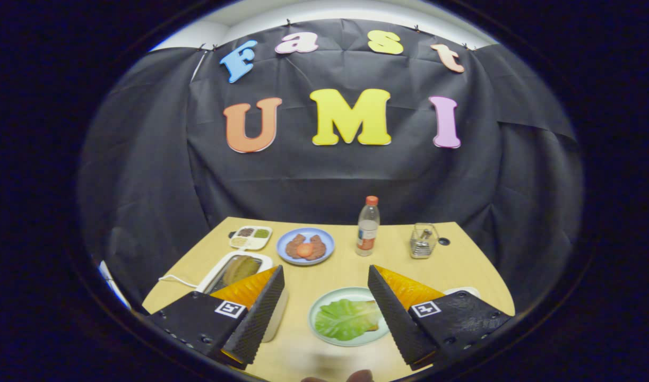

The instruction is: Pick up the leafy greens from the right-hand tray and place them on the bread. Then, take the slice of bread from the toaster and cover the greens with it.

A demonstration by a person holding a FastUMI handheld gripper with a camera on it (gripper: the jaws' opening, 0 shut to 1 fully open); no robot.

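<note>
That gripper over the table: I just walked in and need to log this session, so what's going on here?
A person's hand-held gripper hovers open above the table, holding nothing. Between its fingers sits a pale plate with a leaf of greens lying on it. The toaster, with bread in it, stands by the left finger. Beyond are a blue plate, a bottle and a metal rack.

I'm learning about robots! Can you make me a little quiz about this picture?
1. True or false: the gripper is squeezing the leafy greens.
2. What sits in the toaster? A) bread B) a spoon C) an apple
3. What stands between the blue plate and the metal holder?

Key: 1. False, the fingers are open and hold nothing. 2. A. 3. A bottle.
</note>
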